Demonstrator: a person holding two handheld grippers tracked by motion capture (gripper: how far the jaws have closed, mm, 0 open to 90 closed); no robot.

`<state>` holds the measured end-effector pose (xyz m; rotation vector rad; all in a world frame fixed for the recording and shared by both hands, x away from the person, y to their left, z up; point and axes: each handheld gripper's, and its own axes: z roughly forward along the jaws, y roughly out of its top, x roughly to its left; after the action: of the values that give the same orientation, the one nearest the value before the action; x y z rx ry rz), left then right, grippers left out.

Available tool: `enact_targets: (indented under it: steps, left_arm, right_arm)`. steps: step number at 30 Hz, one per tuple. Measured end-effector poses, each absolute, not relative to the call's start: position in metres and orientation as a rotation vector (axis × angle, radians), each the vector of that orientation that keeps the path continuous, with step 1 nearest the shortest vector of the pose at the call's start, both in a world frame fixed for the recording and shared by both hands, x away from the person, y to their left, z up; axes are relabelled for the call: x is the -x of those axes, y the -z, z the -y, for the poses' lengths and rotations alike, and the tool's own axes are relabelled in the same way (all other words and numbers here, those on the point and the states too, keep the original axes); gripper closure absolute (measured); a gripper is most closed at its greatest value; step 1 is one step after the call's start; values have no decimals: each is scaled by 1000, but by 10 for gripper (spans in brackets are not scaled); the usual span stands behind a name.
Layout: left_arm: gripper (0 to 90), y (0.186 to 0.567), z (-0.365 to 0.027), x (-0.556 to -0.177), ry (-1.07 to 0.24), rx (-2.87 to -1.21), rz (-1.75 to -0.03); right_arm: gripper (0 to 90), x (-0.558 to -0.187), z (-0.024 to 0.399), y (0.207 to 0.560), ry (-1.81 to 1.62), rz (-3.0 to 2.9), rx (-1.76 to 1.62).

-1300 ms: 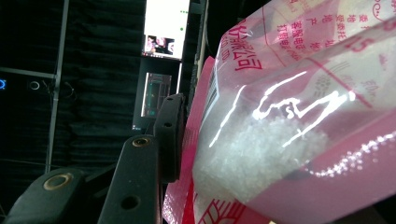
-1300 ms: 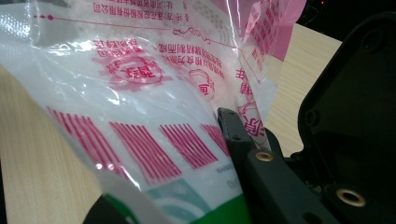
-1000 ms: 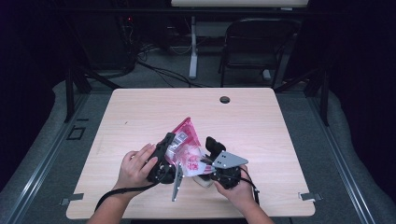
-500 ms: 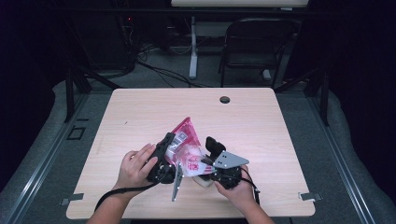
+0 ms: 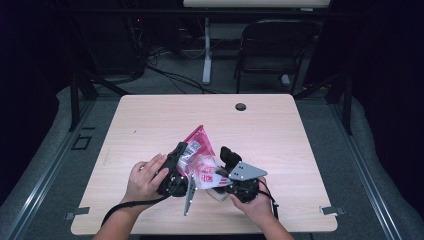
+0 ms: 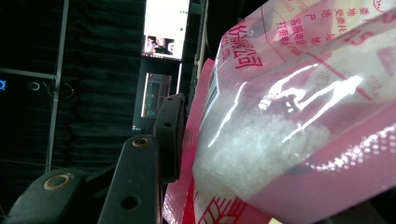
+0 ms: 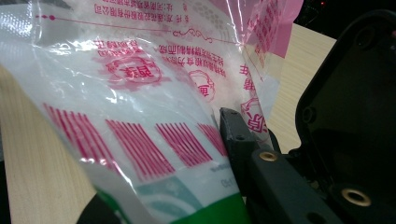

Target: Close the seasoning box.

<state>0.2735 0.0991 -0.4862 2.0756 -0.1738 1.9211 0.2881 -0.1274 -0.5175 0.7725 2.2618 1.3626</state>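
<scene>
Near the front edge of the table [image 5: 150,120], a pink and clear bag [image 5: 199,159] of white grains is held up between two hands. Left tongs [image 5: 184,152] are clenched on the bag; one black jaw presses its side. Right tongs [image 5: 220,165] sit against the bag's other side, nearly closed, with bag plastic beside one jaw; whether they pinch it I cannot tell.

A: Items on the desk [image 5: 150,120]?
B: One pink-and-clear bag [image 5: 197,150] of white granules; one round grommet hole [image 5: 240,106].
A: Tools and surroundings?
B: Two grippers, left [image 5: 176,165] and right [image 5: 227,165]; one chair [image 5: 270,50] beyond.
</scene>
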Motion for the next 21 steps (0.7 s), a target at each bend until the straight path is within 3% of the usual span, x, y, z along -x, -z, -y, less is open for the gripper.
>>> enact_targets:
  steps: [21]
  left_arm:
    - [632, 485, -101, -275, -1924, -2074, 162]
  right_arm:
    - [884, -286, 127, 513, -1380, -2239, -772]
